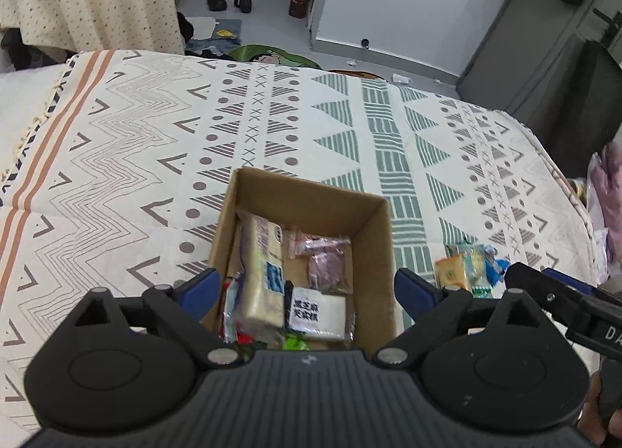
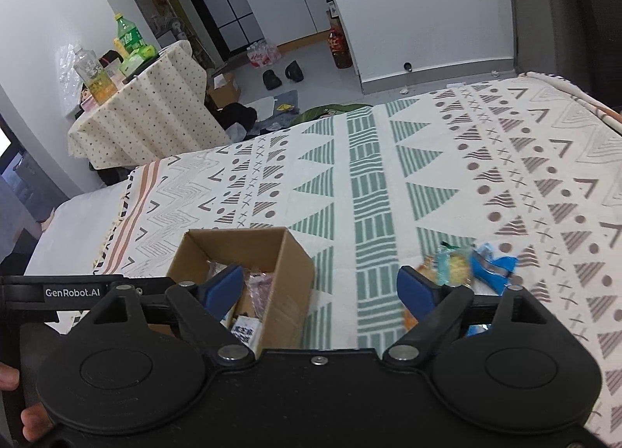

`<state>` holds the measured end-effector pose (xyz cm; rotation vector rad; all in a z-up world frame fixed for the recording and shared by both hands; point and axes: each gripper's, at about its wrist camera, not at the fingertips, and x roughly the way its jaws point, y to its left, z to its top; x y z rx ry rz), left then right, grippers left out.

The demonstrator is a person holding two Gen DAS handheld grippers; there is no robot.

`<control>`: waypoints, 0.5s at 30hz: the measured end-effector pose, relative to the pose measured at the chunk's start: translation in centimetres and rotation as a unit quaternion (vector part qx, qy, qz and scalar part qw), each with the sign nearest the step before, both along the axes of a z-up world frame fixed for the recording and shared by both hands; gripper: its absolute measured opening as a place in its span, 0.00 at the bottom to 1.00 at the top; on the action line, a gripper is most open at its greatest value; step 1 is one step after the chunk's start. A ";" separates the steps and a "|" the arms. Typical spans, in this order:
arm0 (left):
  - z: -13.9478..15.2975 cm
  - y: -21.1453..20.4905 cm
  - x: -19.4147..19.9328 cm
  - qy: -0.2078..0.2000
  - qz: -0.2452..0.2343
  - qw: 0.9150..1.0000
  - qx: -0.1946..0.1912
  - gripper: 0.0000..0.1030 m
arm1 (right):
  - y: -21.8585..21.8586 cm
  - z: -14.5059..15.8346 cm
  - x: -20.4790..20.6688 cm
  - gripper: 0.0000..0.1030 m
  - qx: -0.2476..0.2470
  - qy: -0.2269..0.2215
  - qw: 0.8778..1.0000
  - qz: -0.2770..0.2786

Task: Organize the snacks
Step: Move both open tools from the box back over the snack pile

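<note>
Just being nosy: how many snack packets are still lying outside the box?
3 that I can make out, clustered on the bedspread right of the box: an orange packet, a yellowish packet and a blue packet. The gripper fingers may hide more.

Bed (image 1: 116,176) is carrying everything; a patterned cream blanket (image 1: 350,129) with zigzags, triangles and green stripes is covering it. White sheet (image 2: 70,230) is showing past the blanket's fringed edge, far left of the right gripper (image 2: 320,288).

Open cardboard box (image 1: 373,253) is sitting directly on the blanket, just ahead of and under the left gripper (image 1: 303,288), whose fingers are spreading wide either side of it. From the right gripper, it's lying ahead-left.

Small heap of loose snack packets (image 2: 466,265), orange, green and blue, is lying on the blanket ahead-right of the right gripper, right of the box, not touching it.
</note>
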<state>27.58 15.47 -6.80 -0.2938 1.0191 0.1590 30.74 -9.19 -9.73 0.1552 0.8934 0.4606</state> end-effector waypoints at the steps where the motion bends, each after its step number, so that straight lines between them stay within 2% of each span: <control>1: 0.1 -0.3 -0.2 -0.002 -0.002 1.000 -0.001 0.93 | -0.5 0.0 -0.2 0.84 0.000 0.000 1.000 -0.001; 15: 1.1 -5.5 -0.7 -0.029 -0.012 0.999 -0.010 0.93 | -7.1 -0.5 -1.9 0.89 -0.001 -0.008 1.000 -0.027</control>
